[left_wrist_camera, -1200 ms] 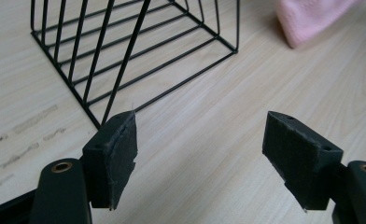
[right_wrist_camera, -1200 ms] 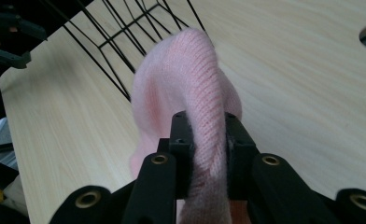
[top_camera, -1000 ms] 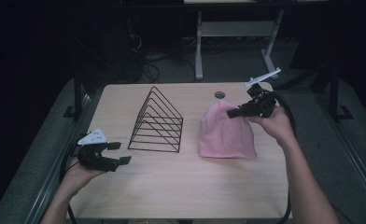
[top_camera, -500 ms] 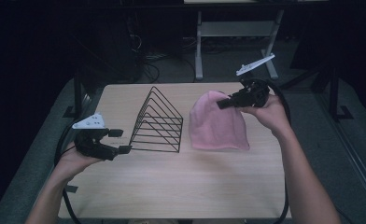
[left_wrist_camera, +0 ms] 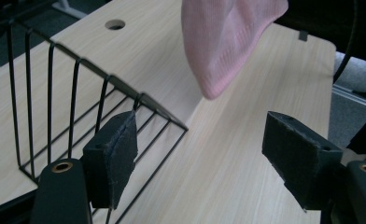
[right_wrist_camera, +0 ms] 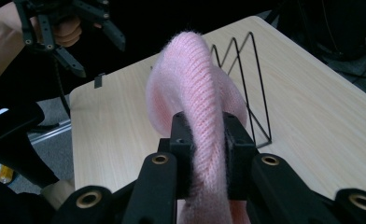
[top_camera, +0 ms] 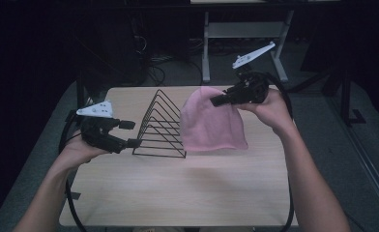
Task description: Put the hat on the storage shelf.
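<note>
A pink knitted hat (top_camera: 209, 123) hangs in the air above the table, pinched at its top by my right gripper (top_camera: 216, 100), which is shut on it. In the right gripper view the knit (right_wrist_camera: 195, 93) bulges up between the two pads. A black wire rack (top_camera: 161, 126), triangular in section, stands on the table left of the hat. My left gripper (top_camera: 128, 133) is open at the rack's left end. In the left gripper view its left pad (left_wrist_camera: 112, 158) sits against the rack's near corner (left_wrist_camera: 139, 100), and the hat's lower edge (left_wrist_camera: 223, 42) dangles ahead.
The light wooden table (top_camera: 178, 193) has a round cable hole (left_wrist_camera: 115, 24) at its far side. A white metal stand (top_camera: 245, 34) and cables lie on the floor behind the table. The other hand's gripper (right_wrist_camera: 69, 28) appears far off in the right gripper view.
The right gripper has lifted the hat higher and carried it left toward the rack. The left gripper has moved right, up to the rack's end.
</note>
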The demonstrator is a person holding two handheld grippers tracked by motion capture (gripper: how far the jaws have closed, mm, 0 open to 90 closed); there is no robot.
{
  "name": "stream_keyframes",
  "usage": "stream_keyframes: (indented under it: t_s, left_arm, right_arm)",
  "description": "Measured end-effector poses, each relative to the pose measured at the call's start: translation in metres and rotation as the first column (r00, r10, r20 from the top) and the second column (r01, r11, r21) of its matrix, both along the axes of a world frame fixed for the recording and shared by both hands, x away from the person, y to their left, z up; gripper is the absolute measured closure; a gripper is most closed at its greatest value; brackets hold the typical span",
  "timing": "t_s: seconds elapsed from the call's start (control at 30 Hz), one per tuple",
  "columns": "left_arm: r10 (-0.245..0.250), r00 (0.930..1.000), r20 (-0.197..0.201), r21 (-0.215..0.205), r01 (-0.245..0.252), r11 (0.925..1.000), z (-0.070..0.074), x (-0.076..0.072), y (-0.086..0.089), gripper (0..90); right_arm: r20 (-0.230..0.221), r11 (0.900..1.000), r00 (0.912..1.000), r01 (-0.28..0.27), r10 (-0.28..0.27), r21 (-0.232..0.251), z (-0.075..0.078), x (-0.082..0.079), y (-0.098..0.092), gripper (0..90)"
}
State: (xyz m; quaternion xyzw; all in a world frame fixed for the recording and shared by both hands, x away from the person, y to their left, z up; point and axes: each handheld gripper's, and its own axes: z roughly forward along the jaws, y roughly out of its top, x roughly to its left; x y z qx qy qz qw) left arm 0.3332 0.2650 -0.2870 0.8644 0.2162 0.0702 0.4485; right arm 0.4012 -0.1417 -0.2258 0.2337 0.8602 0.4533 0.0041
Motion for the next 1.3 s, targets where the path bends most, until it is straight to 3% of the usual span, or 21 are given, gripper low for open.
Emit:
stream_keyframes:
  t_s: [0.1,0.47,0.7,0.9,1.07,1.17,1.3]
  left_arm:
    - [-0.011,0.9999,0.003,0.015,0.011,0.9998,0.004,0.003,-0.003,26.6]
    - [-0.064,0.9979,0.003,-0.005,0.064,0.9979,0.023,0.011,-0.014,26.4]
    - [-0.087,0.9962,0.001,-0.025,0.087,0.9959,0.033,0.015,-0.019,26.2]
    - [-0.091,0.9958,0.004,-0.015,0.092,0.9957,0.038,0.016,-0.022,26.8]
    - [-0.073,0.9972,-0.019,-0.033,0.072,0.9968,0.042,0.019,-0.013,41.5]
    - [-0.07,0.9964,-0.048,-0.047,0.067,0.9966,0.041,0.022,-0.007,46.6]
    - [-0.072,0.9957,-0.059,-0.051,0.069,0.9963,0.038,0.024,0.0,51.7]
  right_arm:
    - [0.015,1.0,0.9996,-0.025,0.025,-0.011,0.007,0.0,0.01,77.2]
    - [0.047,0.993,0.9924,-0.114,0.114,-0.015,0.027,0.0,0.049,77.2]
    - [0.051,0.986,0.9844,-0.168,0.168,-0.011,0.031,0.002,0.073,77.2]
    - [0.052,0.979,0.9773,-0.205,0.205,-0.008,0.034,0.003,0.093,77.2]
    - [0.057,0.972,0.9707,-0.233,0.233,-0.004,0.037,0.003,0.109,77.2]
    - [0.064,0.971,0.9685,-0.241,0.241,-0.007,0.037,0.003,0.113,77.2]
    - [0.063,0.969,0.9674,-0.246,0.245,-0.002,0.038,0.004,0.117,77.2]
